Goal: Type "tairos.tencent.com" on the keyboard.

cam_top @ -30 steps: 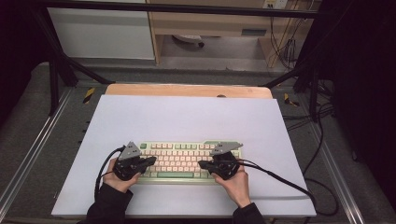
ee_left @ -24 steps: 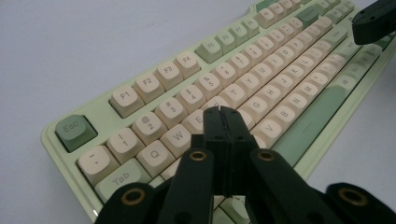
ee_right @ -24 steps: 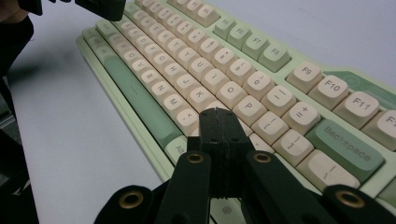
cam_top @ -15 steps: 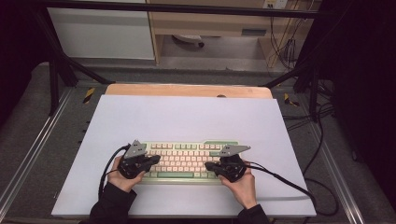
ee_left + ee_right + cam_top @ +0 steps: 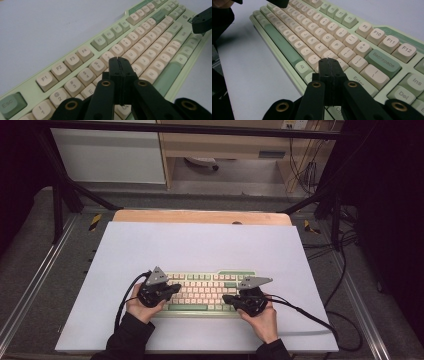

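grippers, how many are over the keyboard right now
2. The left gripper is over the keyboard's left end, fingers pressed together. The right gripper is over its right end, near the front edge, fingers together too.

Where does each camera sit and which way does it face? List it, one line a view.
High view: above the person's side, looking forward and down at keyboard; both hands show.
Left gripper view: rides left gripper, jaws shut over the number row.
Right gripper view: rides right gripper, jaws shut near Enter.
Shared: all three see the keyboard.
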`<state>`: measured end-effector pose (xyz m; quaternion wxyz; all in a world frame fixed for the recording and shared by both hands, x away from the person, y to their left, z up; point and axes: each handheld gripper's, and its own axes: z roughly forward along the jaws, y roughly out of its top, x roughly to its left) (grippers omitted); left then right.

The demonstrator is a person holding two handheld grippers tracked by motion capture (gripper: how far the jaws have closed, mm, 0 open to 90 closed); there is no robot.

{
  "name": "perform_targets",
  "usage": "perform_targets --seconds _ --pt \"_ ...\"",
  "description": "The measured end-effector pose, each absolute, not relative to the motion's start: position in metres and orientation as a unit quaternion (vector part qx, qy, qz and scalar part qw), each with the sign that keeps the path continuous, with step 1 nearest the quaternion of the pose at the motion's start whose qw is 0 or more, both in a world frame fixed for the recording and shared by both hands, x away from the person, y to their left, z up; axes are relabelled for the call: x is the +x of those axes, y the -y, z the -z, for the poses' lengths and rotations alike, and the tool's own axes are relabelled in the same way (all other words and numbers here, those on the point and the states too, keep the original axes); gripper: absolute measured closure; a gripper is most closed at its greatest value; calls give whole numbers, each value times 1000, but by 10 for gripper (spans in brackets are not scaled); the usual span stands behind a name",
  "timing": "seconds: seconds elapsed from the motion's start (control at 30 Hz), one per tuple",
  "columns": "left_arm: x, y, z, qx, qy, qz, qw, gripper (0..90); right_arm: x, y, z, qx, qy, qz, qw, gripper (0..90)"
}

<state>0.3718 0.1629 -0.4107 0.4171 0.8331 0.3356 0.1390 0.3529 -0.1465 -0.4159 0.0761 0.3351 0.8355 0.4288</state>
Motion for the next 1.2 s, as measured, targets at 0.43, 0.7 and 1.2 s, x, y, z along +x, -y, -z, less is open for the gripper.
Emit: perform_targets --seconds 0.43,0.7,1.2 --pt "381 -151 421 837 -340 -138 405 896 353 146 417 336 -836 -427 75 900" --pt "383 -148 425 841 -339 -140 398 896 353 147 417 335 -836 -429 75 900" --pt "383 -147 430 843 -337 -141 394 897 352 147 417 337 -835 -428 75 900"
